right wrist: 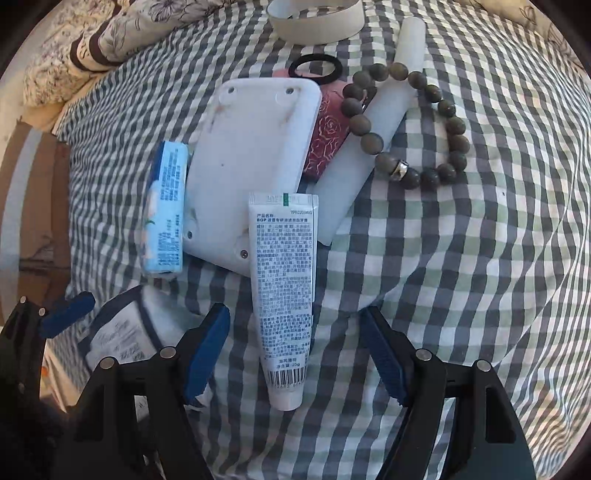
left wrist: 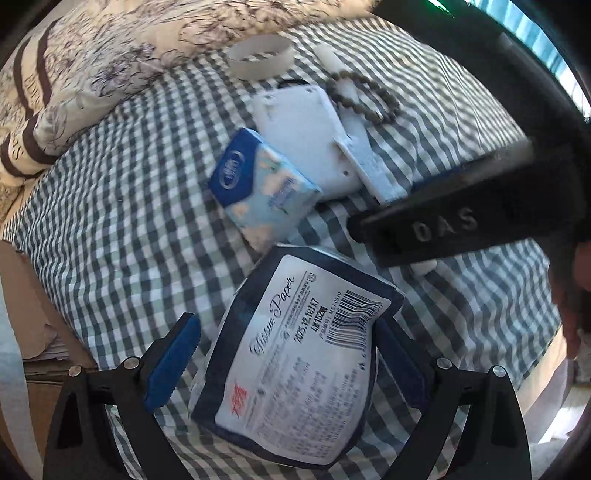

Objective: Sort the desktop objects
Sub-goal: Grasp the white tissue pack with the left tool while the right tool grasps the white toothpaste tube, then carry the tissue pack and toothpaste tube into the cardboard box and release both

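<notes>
Nothing here sits inside a container; every object lies loose on the gingham bed sheet (right wrist: 461,258), and the white ring (right wrist: 317,22) at the far edge holds nothing visible.

The left gripper (left wrist: 288,354) has its fingers spread, and the tissue paper pack (left wrist: 295,369) lies between them, its right edge against the right finger while the blue left pad (left wrist: 173,362) stands just clear of it. The right gripper (right wrist: 295,350) is likewise wide apart, and the toothpaste tube (right wrist: 282,288) lies lengthwise in the gap, cap end toward the camera, touching neither pad.

The tube's crimped end overlaps the white plastic device (right wrist: 251,166), with the small blue tissue packet (right wrist: 166,206) just beside that device on the left.

The right wrist view alone shows the black hair tie (right wrist: 316,66), the red rose-patterned item (right wrist: 328,140) under the device, the translucent white stick (right wrist: 369,140) and the whole bead bracelet (right wrist: 413,125) (draped over the stick). The left wrist view alone shows the pack's barcode label and the other gripper's black body (left wrist: 443,229) covering the tube.
</notes>
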Demonstrator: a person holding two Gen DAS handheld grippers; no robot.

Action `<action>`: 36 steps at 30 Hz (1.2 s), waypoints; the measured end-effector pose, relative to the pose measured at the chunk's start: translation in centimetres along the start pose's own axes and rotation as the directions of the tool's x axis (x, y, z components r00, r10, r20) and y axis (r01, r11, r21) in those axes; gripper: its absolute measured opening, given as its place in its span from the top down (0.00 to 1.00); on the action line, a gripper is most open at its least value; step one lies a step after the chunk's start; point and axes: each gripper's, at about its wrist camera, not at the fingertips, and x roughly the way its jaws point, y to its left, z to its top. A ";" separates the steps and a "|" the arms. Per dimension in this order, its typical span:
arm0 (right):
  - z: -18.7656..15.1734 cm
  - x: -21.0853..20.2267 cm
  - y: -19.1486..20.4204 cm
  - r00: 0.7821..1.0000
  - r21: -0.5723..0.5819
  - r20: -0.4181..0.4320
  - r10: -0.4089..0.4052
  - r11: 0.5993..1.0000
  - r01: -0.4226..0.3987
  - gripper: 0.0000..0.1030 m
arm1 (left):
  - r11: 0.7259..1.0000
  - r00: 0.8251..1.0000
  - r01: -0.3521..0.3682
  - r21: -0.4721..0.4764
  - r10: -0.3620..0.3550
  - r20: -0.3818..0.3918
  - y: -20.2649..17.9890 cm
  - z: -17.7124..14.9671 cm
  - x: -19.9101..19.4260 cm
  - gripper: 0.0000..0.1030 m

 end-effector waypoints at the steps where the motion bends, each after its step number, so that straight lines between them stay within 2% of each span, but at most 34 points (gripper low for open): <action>1: 0.0 0.0 0.1 1.000 -0.007 -0.002 -0.009 1.000 0.009 0.29 | 1.000 1.000 -0.005 0.011 0.005 -0.003 -0.3 -0.1 0.2 0.05; 2: -0.1 0.1 0.1 1.000 -0.015 -0.004 -0.019 1.000 0.019 0.33 | 1.000 1.000 -0.003 0.015 0.003 -0.006 -0.5 -0.3 0.3 0.05; 3: -0.1 0.2 0.1 0.999 -0.017 -0.006 -0.034 0.999 0.034 0.41 | 1.000 1.000 0.003 0.011 -0.003 -0.009 -0.5 -0.3 0.5 0.06; 4: -0.1 0.1 -0.2 0.999 -0.010 -0.006 -0.042 0.999 0.042 0.46 | 1.000 0.999 0.029 -0.001 -0.029 -0.025 -0.3 -0.4 0.8 0.12; 5: 0.0 0.0 -0.5 0.999 0.003 -0.007 -0.037 0.999 0.037 0.54 | 0.997 0.996 0.074 -0.020 -0.075 -0.052 0.0 -0.5 1.1 0.28; 6: 0.0 -0.2 -1.1 1.000 0.022 -0.006 -0.025 0.999 0.025 0.71 | 0.994 0.992 0.105 -0.036 -0.107 -0.068 0.2 -0.5 1.3 0.34; 8: 0.0 -0.8 -2.2 1.000 0.058 -0.002 0.007 0.998 -0.006 0.74 | 0.988 0.987 0.142 -0.060 -0.146 -0.069 0.8 -0.6 1.0 0.54; 11: -0.3 -2.3 -2.5 1.000 0.062 0.020 0.013 0.998 -0.014 0.74 | 0.988 0.989 0.139 -0.066 -0.143 -0.050 1.5 -0.5 -0.4 0.65; 18: -0.8 -6.3 -1.1 0.996 0.062 0.072 0.048 0.997 -0.053 0.74 | 0.978 0.993 0.118 -0.170 -0.116 0.018 5.8 0.5 -3.7 0.68; 23: -0.7 -10.2 0.5 0.990 0.042 0.106 0.095 0.994 -0.100 0.74 | 0.968 0.992 0.115 -0.222 -0.099 0.080 8.7 1.9 -8.0 0.68; 27: -0.7 -13.9 3.2 0.978 0.003 0.141 0.150 0.988 -0.152 0.74 | 0.957 0.986 0.116 -0.267 -0.079 0.144 12.2 3.1 -12.3 0.68; 32: 0.4 -17.6 10.4 0.965 -0.110 0.176 0.194 0.978 -0.177 0.74 | 0.939 0.975 0.086 -0.332 -0.011 0.221 18.4 3.1 -17.6 0.68; 36: 0.9 -18.6 18.0 0.953 -0.209 0.183 0.242 0.957 -0.203 0.74 | 0.924 0.970 0.063 -0.378 0.032 0.241 24.0 0.7 -20.0 0.68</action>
